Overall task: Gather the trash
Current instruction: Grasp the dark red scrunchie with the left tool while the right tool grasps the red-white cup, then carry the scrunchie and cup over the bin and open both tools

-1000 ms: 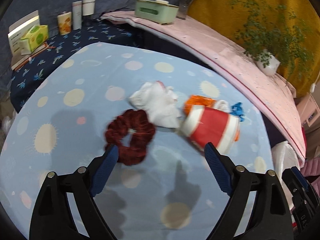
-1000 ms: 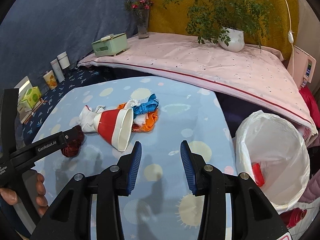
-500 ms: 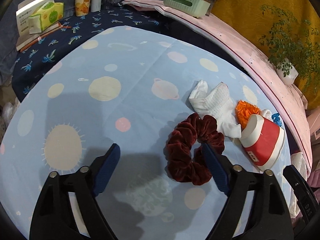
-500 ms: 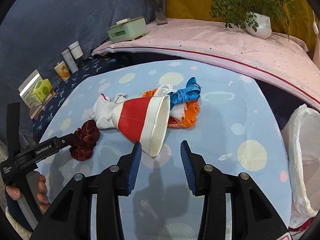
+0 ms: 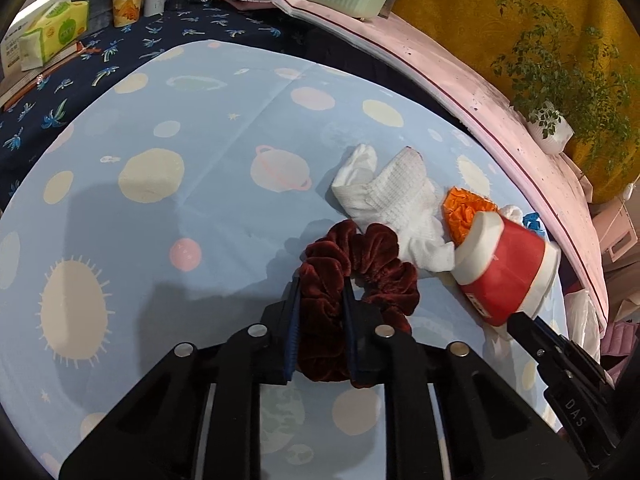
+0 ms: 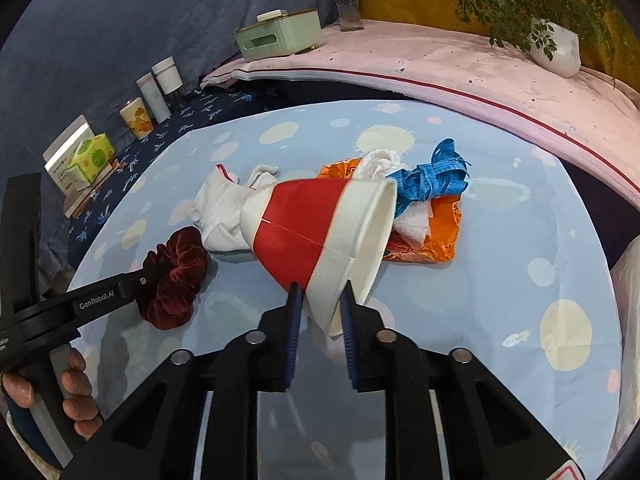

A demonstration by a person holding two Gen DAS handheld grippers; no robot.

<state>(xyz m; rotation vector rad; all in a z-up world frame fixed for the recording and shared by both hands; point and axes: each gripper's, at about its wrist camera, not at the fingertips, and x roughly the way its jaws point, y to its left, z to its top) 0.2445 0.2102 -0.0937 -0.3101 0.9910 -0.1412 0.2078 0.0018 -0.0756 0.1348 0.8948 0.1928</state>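
Observation:
My left gripper (image 5: 320,280) is shut on the near side of a dark red velvet scrunchie (image 5: 360,276) that lies on the blue planet-print tablecloth (image 5: 160,208); the scrunchie also shows in the right wrist view (image 6: 176,276). My right gripper (image 6: 319,292) is shut on the rim of a red and white paper cup (image 6: 316,236) lying on its side; the cup also shows in the left wrist view (image 5: 504,272). Behind them lie a white cloth (image 5: 396,200), an orange wrapper (image 6: 432,236), crumpled white tissue (image 6: 378,162) and a blue ribbon (image 6: 432,180).
A pink-covered ledge (image 6: 480,76) runs along the far side with a green tissue box (image 6: 280,36) and a potted plant (image 6: 556,44). Cups, bottles and a tissue pack (image 6: 90,156) stand on the dark blue cloth at left. A white bag edge (image 6: 628,280) shows at right.
Both grippers have moved forward and closed: the left onto the scrunchie, the right onto the cup rim. Both were open half a second ago.

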